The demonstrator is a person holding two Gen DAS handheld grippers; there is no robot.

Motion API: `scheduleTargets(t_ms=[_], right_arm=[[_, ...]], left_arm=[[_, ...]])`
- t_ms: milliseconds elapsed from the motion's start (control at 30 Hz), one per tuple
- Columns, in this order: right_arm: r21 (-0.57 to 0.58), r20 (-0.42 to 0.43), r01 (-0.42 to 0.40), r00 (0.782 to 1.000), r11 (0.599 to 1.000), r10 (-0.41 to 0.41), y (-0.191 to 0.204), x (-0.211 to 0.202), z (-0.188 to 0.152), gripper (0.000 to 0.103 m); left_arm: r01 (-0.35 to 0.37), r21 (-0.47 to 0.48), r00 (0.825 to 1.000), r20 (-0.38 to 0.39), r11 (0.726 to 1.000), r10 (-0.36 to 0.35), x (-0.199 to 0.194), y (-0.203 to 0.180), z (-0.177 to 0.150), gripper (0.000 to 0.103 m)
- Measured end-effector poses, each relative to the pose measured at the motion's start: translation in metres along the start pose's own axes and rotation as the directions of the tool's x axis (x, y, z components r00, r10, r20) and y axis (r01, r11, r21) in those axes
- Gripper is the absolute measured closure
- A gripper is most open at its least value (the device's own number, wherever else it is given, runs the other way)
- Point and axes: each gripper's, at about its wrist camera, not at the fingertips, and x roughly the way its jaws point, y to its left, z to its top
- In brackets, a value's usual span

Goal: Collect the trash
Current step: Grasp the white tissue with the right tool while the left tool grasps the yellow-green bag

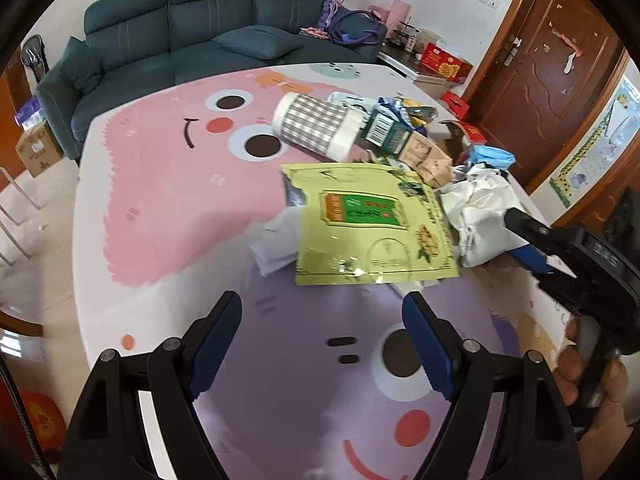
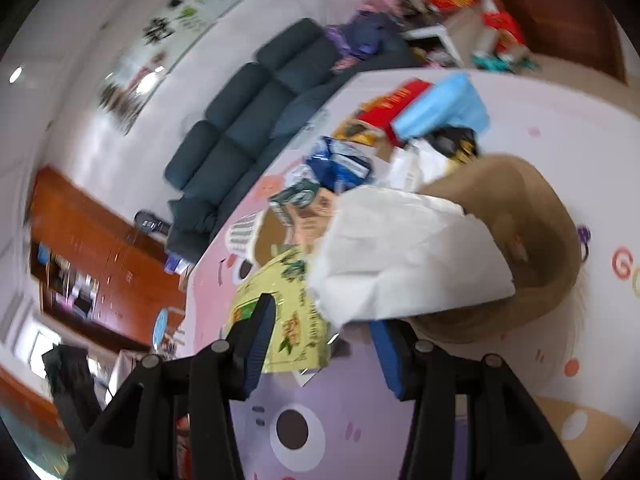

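Observation:
A heap of trash lies on the cartoon-printed table (image 1: pixel 168 208). At its near side is a flat yellow-green packet (image 1: pixel 372 232) with a torn white scrap (image 1: pixel 276 252) beside it. Behind them lie a checkered tube (image 1: pixel 316 126) on its side, small cartons (image 1: pixel 404 140), a blue mask (image 1: pixel 490 158) and a crumpled white bag (image 1: pixel 476 208). My left gripper (image 1: pixel 322 300) stands open and bare over the table, just short of the packet. My right gripper (image 1: pixel 514 236) reaches in from the right. In the right wrist view my right gripper (image 2: pixel 324 312) is open, with the white bag's (image 2: pixel 400 256) lower edge between the jaws.
A hand (image 1: pixel 592 380) holds the right gripper's handle. A dark sofa (image 1: pixel 200 28) stands beyond the table's far edge, a wooden door (image 1: pixel 552 68) at the right, red boxes (image 1: pixel 444 62) on a low stand. The table's left edge (image 1: pixel 78 216) drops to the floor.

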Motion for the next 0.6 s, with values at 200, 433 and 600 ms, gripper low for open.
scheduleTargets(t_ms=[200, 433, 600], right_arm=[[0.019, 0.020, 0.010, 1.000, 1.000, -0.011, -0.004, 0.001, 0.002, 0.086], [-0.120, 0.001, 0.001, 1.000, 0.993, -0.001, 0.016, -0.012, -0.002, 0.091], [-0.193, -0.020, 0.022, 0.999, 0.981, -0.026, 0.025, -0.004, -0.012, 0.091]], left_arm=[[0.071, -0.066, 0.997, -0.011, 0.995, -0.072, 0.007, 0.007, -0.004, 0.022], [0.080, -0.145, 0.995, -0.039, 0.986, -0.087, 0.024, 0.048, 0.008, 0.022], [0.131, -0.168, 0.988, -0.060, 0.977, -0.143, 0.045, 0.056, 0.023, 0.022]])
